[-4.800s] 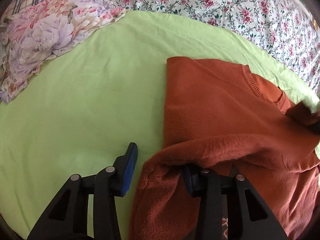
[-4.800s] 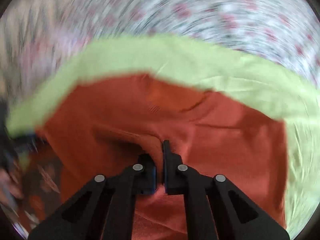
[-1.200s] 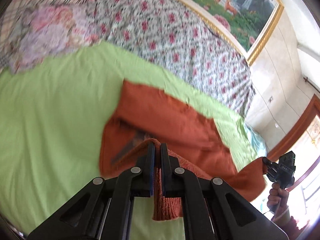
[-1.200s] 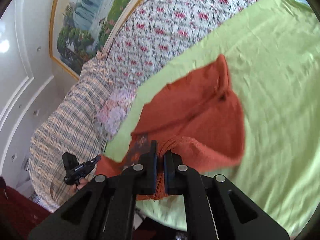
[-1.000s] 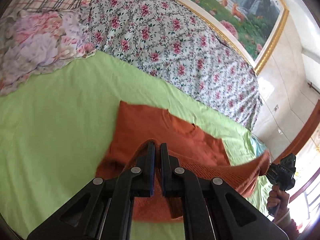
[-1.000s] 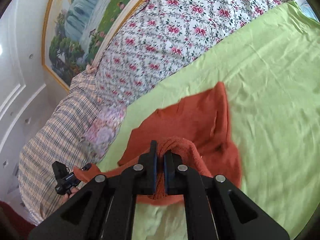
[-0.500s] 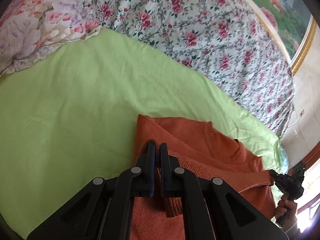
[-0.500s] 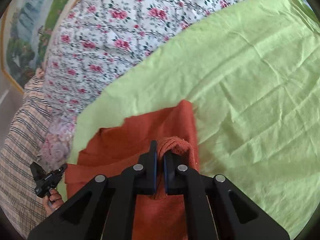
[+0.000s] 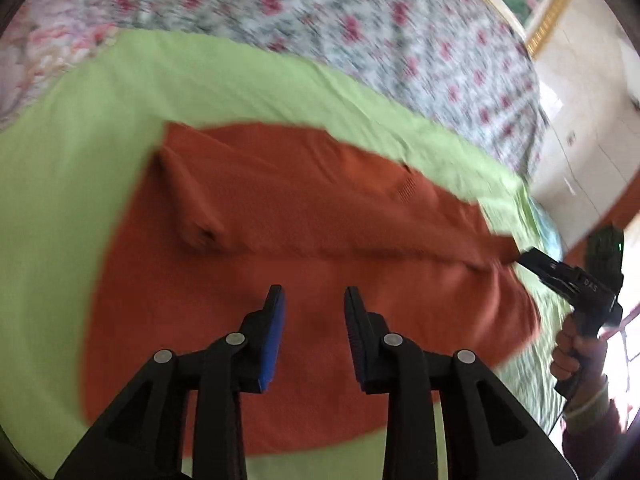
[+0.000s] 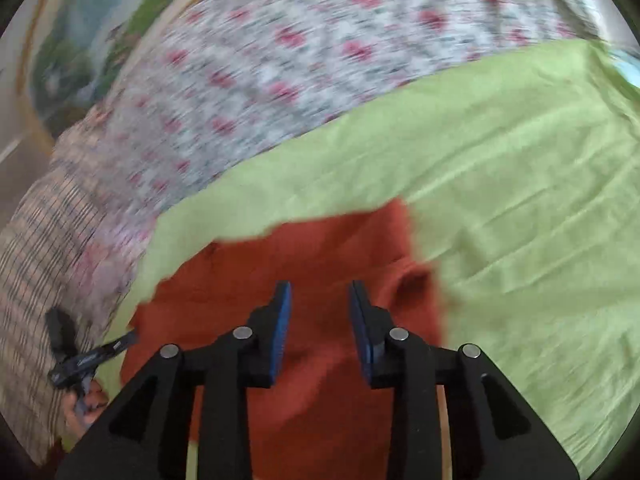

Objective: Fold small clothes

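Rust sweater [image 9: 304,232] lies spread on the green sheet [image 9: 80,128] of the bed, folded over itself, a small pucker near its left edge. Knit, soft and floppy; we judge it light, not slippery, nothing fragile. It will sag and bunch if taken by one point, so we'd take it at two corners or along the hem, both claws level.

Left claw [image 9: 314,332]: jaws opening, a narrow gap, nothing between the pads, sweater lying just under them. Right claw [image 10: 320,328]: same, jaws opening, gap narrow, pads clear of the knit. Looks to us like a fold just laid down and let go.

In the left view the right claw's tip sits at the sweater's right edge; touching or not, we can't tell, too blurred.

Beyond: floral quilt [image 9: 400,32] behind the sheet, plaid blanket [image 10: 36,248] to one side, framed painting [image 10: 92,20] on the wall.
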Demonstrator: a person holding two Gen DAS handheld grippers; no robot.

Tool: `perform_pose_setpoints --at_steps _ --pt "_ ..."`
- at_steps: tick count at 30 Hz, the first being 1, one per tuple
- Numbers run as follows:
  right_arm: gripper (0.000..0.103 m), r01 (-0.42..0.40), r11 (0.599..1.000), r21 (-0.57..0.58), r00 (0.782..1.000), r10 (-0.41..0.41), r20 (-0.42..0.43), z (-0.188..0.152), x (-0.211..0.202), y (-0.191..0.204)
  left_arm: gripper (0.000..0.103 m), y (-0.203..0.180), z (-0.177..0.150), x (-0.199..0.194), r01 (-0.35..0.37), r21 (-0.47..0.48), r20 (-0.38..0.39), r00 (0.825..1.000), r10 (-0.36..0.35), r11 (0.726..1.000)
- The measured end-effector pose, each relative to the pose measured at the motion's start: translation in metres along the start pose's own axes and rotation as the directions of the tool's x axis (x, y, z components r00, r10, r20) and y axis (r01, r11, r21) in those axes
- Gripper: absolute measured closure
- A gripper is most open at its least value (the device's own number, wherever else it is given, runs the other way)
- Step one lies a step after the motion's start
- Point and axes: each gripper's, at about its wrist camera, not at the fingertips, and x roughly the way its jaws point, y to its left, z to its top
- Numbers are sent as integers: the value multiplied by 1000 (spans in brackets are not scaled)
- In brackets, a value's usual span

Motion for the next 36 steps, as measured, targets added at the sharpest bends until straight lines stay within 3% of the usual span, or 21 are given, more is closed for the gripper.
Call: perform_pose_setpoints --at_steps 2,3,4,6,7,10,12,14,18,21,27,31,33,36 --pt "70 -74 994 -76 990 64 -125 -17 25 22 73 -16 -8 21 -26 66 -55 998 30 997" --pt "70 -83 989 -119 980 59 -189 -23 40 30 73 -20 -8 30 -66 98 -71 995 73 993" --pt "70 -74 983 -166 967 31 -252 -28 56 35 73 -21 -3 38 -90 120 -80 992 100 989" --pt "70 -5 971 -240 953 -68 -296 -29 77 33 78 -15 12 45 -100 130 -87 990 112 986" --pt "70 24 966 -257 948 -104 -302 -24 85 27 86 -9 25 49 -120 131 -94 987 133 984" --pt "72 109 971 -212 958 -159 -239 7 88 2 85 12 66 51 -191 97 -46 979 196 977" --pt "72 210 967 -145 959 -232 -161 31 82 -17 78 32 95 50 -246 26 1 969 246 969" --pt "70 287 957 -44 953 -290 -83 50 71 -38 77 50 111 49 -258 -46 34 965 260 965" --pt "70 288 955 77 957 -285 -48 59 58 -58 77 80 117 41 -264 -162 51 960 276 951" --pt "70 267 962 61 963 -265 -43 48 48 -48 77 79 94 27 -235 -191 57 967 250 953" --pt "62 229 968 99 973 -228 -27 -3 13 -43 74 51 16 -25 -153 -237 80 981 177 959" --pt "61 317 932 174 948 -316 -32 -40 -11 -56 71 33 -36 -50 -106 -278 74 989 131 955" --pt "61 252 930 267 964 -266 15 -54 -34 -63 68 26 -58 -61 -97 -294 68 990 122 951" --pt "61 280 929 241 952 -301 56 -61 -56 -50 63 20 -91 -75 -73 -332 56 994 97 941"
